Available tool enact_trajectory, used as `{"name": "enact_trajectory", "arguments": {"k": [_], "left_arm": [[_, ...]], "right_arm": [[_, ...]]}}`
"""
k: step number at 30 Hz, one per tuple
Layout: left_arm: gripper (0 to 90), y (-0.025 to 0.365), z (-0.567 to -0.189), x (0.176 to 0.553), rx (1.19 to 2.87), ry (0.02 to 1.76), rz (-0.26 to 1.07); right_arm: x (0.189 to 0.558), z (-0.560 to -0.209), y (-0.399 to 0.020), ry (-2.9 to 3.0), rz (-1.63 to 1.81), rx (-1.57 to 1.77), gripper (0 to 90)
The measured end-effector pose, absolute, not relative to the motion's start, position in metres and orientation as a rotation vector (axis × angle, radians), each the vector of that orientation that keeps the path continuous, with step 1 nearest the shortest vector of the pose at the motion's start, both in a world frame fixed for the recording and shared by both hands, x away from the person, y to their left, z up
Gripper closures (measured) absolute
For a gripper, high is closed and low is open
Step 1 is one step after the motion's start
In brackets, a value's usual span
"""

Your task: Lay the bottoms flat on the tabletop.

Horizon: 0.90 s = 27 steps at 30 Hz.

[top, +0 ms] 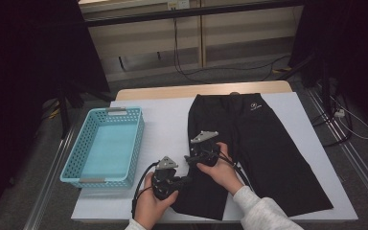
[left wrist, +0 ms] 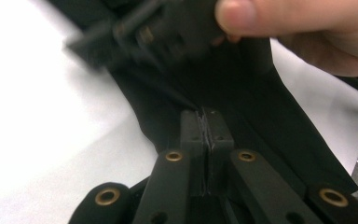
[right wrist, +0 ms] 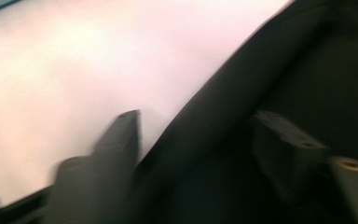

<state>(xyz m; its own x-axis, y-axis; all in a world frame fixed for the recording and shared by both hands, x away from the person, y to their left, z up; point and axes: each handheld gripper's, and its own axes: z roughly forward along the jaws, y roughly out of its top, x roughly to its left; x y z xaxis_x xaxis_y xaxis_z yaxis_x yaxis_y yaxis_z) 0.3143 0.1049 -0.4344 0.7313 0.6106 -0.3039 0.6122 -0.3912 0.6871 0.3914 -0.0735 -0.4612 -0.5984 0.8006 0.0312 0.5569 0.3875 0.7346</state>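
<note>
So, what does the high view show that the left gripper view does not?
High view alone: the blue basket left of the black shorts, and the table edges with the floor behind. Left gripper view alone: the left claw pinched shut on the shorts' edge, seen close. Both share the shorts, the white table surface and the right hand.

Black shorts [top: 263,148] lie flat on the white table cover, waistband at the far edge with a small white logo, legs toward the person. Left leg's outer edge, near the hem, is lifted and pinched into a fold; the right leg lies smooth and spread.
</note>
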Motion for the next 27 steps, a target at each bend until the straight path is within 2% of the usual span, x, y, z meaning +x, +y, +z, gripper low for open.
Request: {"name": "enact_trajectory", "arguments": {"k": [1,3,4,6,9,20,27], "left_arm": [[88.7,0.105,-0.434,0.314,2.097,0.922,-0.003],[88.8,0.106,-0.433,0.314,2.093,0.921,-0.004],[88.8,0.106,-0.433,0.315,2.095,0.917,-0.005],[88.8,0.106,-0.432,0.315,2.092,0.917,0.002],[88.9,0.105,-0.432,0.315,2.089,0.914,-0.002],[88.9,0.1,-0.426,0.318,2.052,0.889,-0.019],[88.9,0.089,-0.428,0.319,2.068,0.862,-0.038]], "right_arm": [[0.393,-0.462,-0.077,2.306,1.042,1.212,36.6],[0.396,-0.461,-0.084,2.273,1.025,1.236,52.7],[0.398,-0.461,-0.088,2.272,1.034,1.25,56.5],[0.4,-0.459,-0.093,2.271,1.058,1.281,73.3],[0.401,-0.459,-0.099,2.281,1.083,1.285,86.8],[0.381,-0.429,-0.13,2.246,1.082,1.266,89.0],[0.36,-0.431,-0.152,2.333,0.943,1.264,88.9]]}}
